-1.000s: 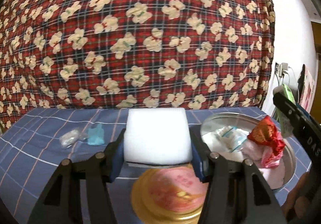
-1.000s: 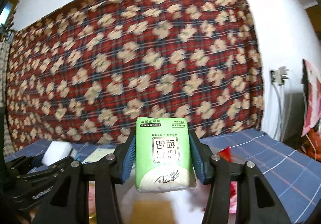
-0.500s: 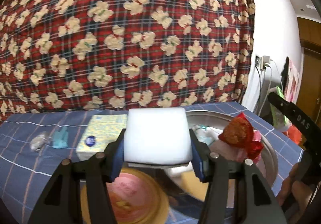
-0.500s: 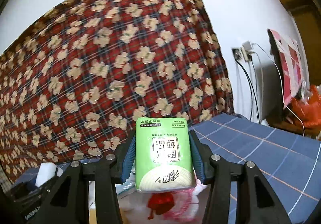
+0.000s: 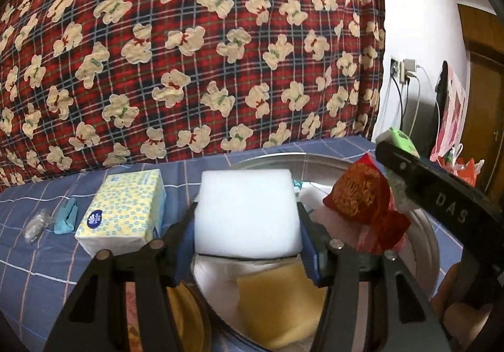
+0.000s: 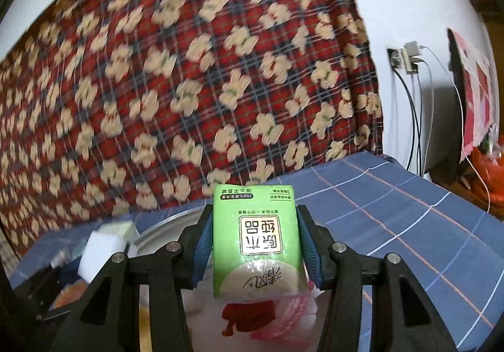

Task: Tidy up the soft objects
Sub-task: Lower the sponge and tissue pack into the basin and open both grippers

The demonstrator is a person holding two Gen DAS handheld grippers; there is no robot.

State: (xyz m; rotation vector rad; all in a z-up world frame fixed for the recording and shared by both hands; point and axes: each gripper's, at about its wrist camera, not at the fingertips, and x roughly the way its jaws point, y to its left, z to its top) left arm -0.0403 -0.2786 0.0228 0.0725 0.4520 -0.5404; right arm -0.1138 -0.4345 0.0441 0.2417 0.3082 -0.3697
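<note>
Crowding is the main hazard: both grippers hang over the same metal basin (image 5: 423,260) at once, each with its load. The left gripper (image 5: 247,245) is clenched on a white foam block (image 5: 247,210), its blue pads (image 5: 184,245) pressed to the block's two sides, and the block sits above the near part of the basin, over a yellow sponge (image 5: 277,304) and white soft packs already lying inside. The right gripper (image 6: 255,252) grasps a green tissue pack (image 6: 256,238) upright between its pads, above a red and pink wrapped bundle (image 5: 362,197) that stands tall in the basin. In the left view the right gripper's black arm reaches across just beside that bundle, so, as I judge it, a drop made from there could land the green pack on the bundle's top and let it slide off over the rim onto the blue checked cloth (image 5: 31,257). The two tools could also knock together if both release close by each other. The foam block is light and springy, so letting go from high up may make it bounce out. A yellow dotted tissue pack (image 5: 123,207) and a small teal packet (image 5: 66,215) wait outside the basin, on the cloth to its left
</note>
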